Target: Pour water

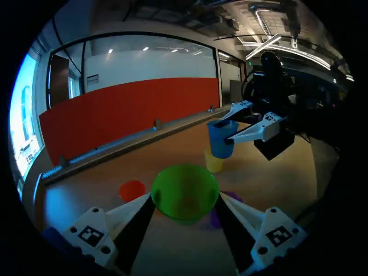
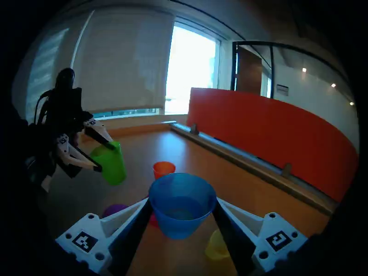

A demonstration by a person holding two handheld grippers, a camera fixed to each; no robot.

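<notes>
My left gripper is shut on a green cup, held upright above the wooden table. My right gripper is shut on a blue cup with a little water in the bottom. In the left gripper view the right gripper holds that blue cup farther off, raised over a yellow cup. In the right gripper view the left gripper grips the green cup at the left, slightly tilted.
An orange cup, a purple cup and the yellow cup stand on the table. A red partition with a metal rail runs along the table's far edge. A bright window lies beyond.
</notes>
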